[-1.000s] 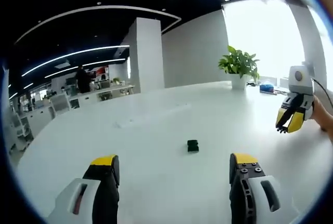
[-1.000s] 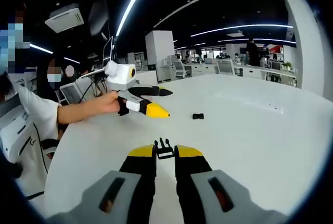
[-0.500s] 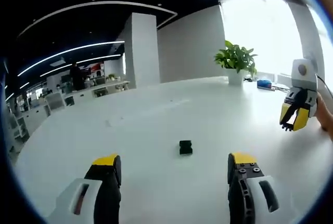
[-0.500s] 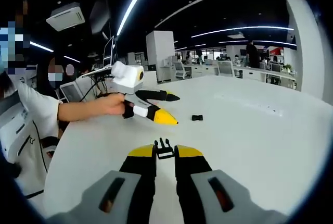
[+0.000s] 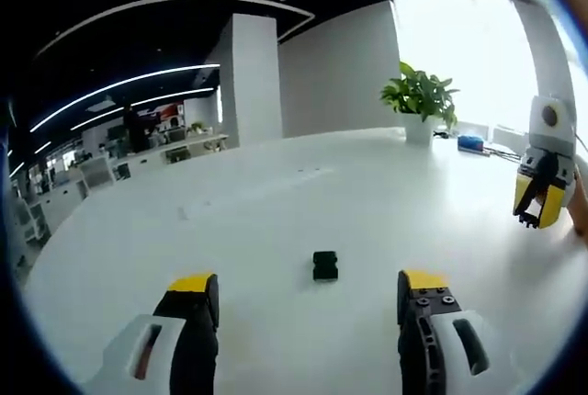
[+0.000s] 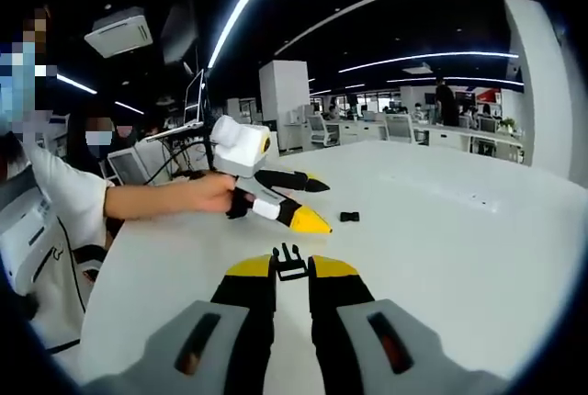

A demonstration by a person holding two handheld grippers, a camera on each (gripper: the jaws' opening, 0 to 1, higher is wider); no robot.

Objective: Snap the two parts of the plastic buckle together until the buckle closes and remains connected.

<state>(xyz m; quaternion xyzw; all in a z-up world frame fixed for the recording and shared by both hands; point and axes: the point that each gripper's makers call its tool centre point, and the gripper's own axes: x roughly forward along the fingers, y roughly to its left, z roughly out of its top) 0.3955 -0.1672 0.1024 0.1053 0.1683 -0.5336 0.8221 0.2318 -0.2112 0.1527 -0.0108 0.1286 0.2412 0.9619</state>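
Note:
A small black buckle half [image 5: 325,265] lies on the white table [image 5: 276,202], just ahead of my left gripper [image 5: 308,287], which is open with nothing between its jaws. In the right gripper view the same half [image 6: 349,217] sits beyond the left gripper [image 6: 310,201], held there by a person's hand. My right gripper [image 6: 291,268] is shut on the pronged buckle half [image 6: 291,262], whose prongs stick out past the yellow tips. From the left gripper view the right gripper [image 5: 538,202] hangs above the table at the far right.
A potted plant [image 5: 421,101] and a blue object [image 5: 471,143] stand at the table's far edge. A person in a white sleeve [image 6: 55,197] sits at the left of the right gripper view. Desks and chairs [image 6: 395,124] fill the office behind.
My left gripper has moved closer to the black buckle half on the table. The right gripper stays shut on the pronged half.

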